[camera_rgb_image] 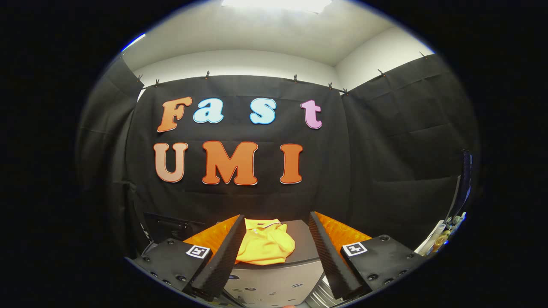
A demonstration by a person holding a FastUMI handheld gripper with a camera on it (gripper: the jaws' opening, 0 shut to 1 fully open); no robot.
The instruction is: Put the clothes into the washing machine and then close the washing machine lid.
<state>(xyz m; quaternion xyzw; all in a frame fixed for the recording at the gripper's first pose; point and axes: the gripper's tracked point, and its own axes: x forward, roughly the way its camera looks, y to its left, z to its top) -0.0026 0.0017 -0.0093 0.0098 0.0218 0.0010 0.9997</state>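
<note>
A folded yellow shirt (265, 244) lies on the dark flat top of the washing machine (306, 250). The machine's grey front panel (274, 284) with small buttons shows below it, nearer to me. My gripper (276, 252) is open, its two fingers spread wide apart. The shirt sits between and just beyond the fingertips, closer to the left finger (224, 256) than to the right finger (329, 256). Neither finger touches the cloth.
Black cloth walls close the booth behind and on both sides of the machine. A dark box-like object (171, 226) stands to the left behind the machine. At the far right stand some bottles (445, 235) and a dark upright edge (464, 179).
</note>
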